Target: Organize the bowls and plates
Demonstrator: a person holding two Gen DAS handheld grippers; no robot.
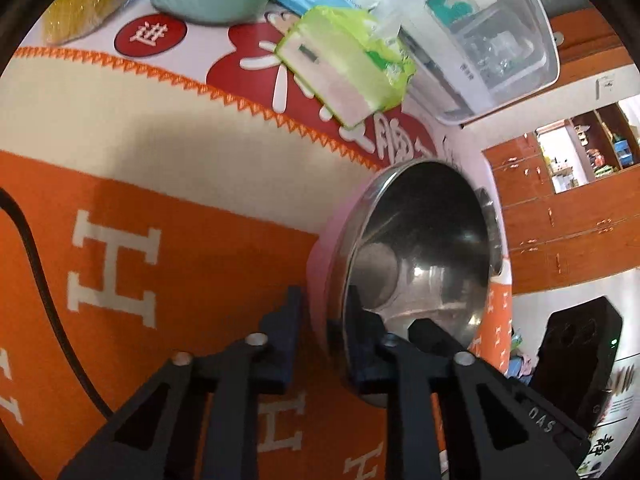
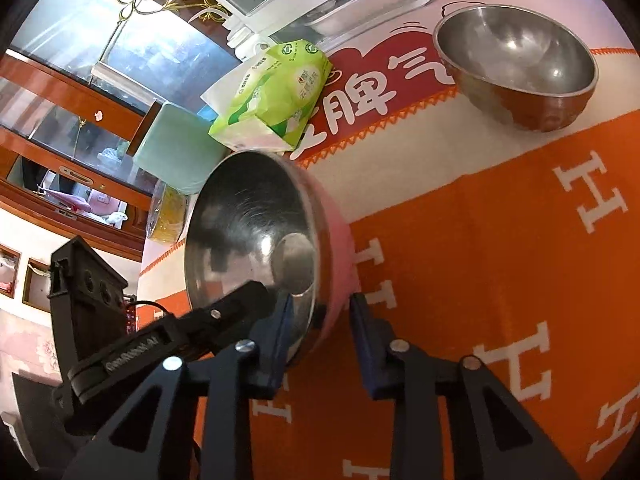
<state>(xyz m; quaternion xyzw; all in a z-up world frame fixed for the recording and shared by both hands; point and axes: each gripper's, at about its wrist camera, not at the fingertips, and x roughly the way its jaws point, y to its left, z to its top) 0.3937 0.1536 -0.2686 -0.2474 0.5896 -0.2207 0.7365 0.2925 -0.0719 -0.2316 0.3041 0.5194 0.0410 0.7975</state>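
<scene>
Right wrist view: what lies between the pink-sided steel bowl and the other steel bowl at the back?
Only bare cloth: the orange-and-cream blanket separates the pink-sided steel bowl from the plain steel bowl. The green tissue pack sits off that line.

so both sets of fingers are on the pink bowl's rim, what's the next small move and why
Probably lift it straight up a little, both hands together. The left gripper and right gripper each pinch the rim of the pink bowl on opposite sides. The steel bowl stands apart and open, a likely place to nest it.
</scene>
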